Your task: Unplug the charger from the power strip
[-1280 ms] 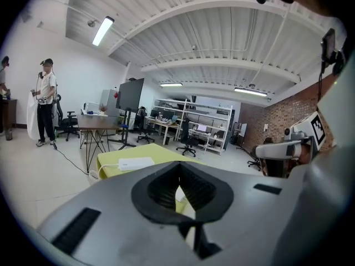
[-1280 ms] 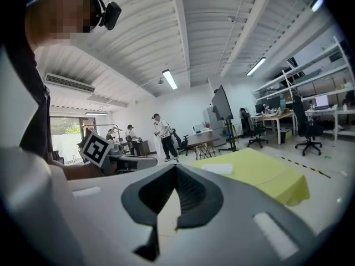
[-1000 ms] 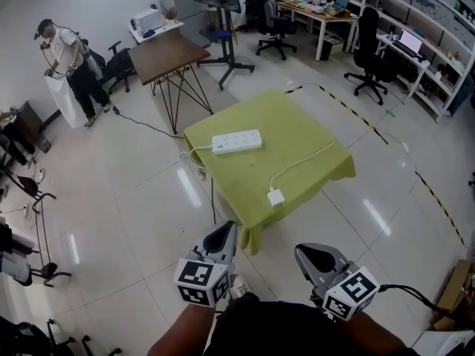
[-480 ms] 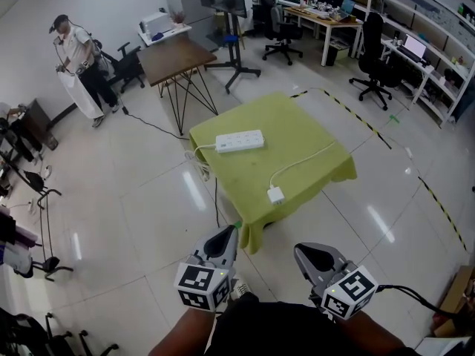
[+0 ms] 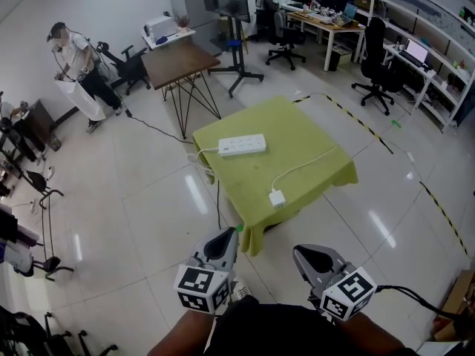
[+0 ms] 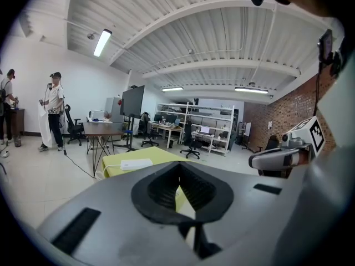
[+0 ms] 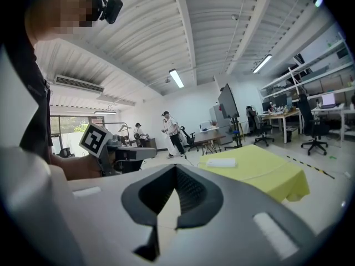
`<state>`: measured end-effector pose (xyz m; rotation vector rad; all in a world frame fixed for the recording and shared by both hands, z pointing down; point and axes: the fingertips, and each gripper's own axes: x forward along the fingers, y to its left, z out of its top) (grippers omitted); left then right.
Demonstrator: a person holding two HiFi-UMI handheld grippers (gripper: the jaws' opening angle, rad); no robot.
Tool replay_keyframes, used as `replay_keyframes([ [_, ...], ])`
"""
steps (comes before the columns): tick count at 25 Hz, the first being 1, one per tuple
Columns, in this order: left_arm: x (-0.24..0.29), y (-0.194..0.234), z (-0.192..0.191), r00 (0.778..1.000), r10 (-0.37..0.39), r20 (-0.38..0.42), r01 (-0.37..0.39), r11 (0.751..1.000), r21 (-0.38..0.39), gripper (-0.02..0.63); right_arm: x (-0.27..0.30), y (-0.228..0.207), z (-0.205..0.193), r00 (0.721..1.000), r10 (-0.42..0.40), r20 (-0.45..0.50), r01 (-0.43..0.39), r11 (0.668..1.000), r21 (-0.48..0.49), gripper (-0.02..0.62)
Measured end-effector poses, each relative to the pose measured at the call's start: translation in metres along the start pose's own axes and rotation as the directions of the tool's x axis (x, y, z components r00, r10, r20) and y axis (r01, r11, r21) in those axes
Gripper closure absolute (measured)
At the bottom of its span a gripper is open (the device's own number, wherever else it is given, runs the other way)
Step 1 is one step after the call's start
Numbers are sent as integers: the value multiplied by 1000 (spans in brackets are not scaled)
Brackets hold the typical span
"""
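Observation:
A white power strip lies on the far half of a table with a yellow-green cloth. Its cord drops off the table's left edge. A small white charger lies near the table's front edge, apart from the strip, and its white cable curves off to the right. My left gripper and right gripper are held low and close to my body, well short of the table, both shut and empty. The left gripper view shows the strip far beyond the shut jaws, as does the right gripper view.
A brown table on thin black legs stands behind the green one. A person stands at the back left. Office chairs and desks line the right side. Black-and-yellow floor tape runs to the table's right. A black cable crosses the floor.
The head view has tilted up a little, so the table and room sit slightly higher and nearer. The person at the back left has shifted. Both grippers stay shut in the same place.

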<state>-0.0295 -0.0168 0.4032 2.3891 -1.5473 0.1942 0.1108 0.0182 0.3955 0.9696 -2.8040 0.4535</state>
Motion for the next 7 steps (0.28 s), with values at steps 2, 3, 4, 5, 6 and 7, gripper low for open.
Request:
replay_keyframes([
  [2, 1, 1, 0, 1000, -2, -2, 2, 1000, -1, 600, 1, -2, 1, 1000, -3, -1, 3, 1000, 2, 594],
  [3, 1, 2, 0, 1000, -1, -2, 1, 1000, -2, 600, 1, -2, 1, 1000, -4, -1, 4, 1000, 2, 594],
  [4, 1, 3, 0, 1000, 1, -3, -1, 1000, -3, 600, 2, -2, 2, 1000, -4, -1, 4, 1000, 1, 594],
  [5, 1, 5, 0, 1000, 3, -2, -3, 1000, -3, 600, 3, -1, 2, 1000, -3, 0, 3, 1000, 0, 594],
  [6, 1, 6, 1, 1000, 5, -1, -5, 1000, -2, 600, 3, -1, 2, 1000, -2, 1, 2, 1000, -1, 594],
  [7, 1, 8, 1, 1000, 7, 0, -7, 1000, -2, 600, 4, 0, 3, 1000, -1, 2, 1, 1000, -2, 594],
])
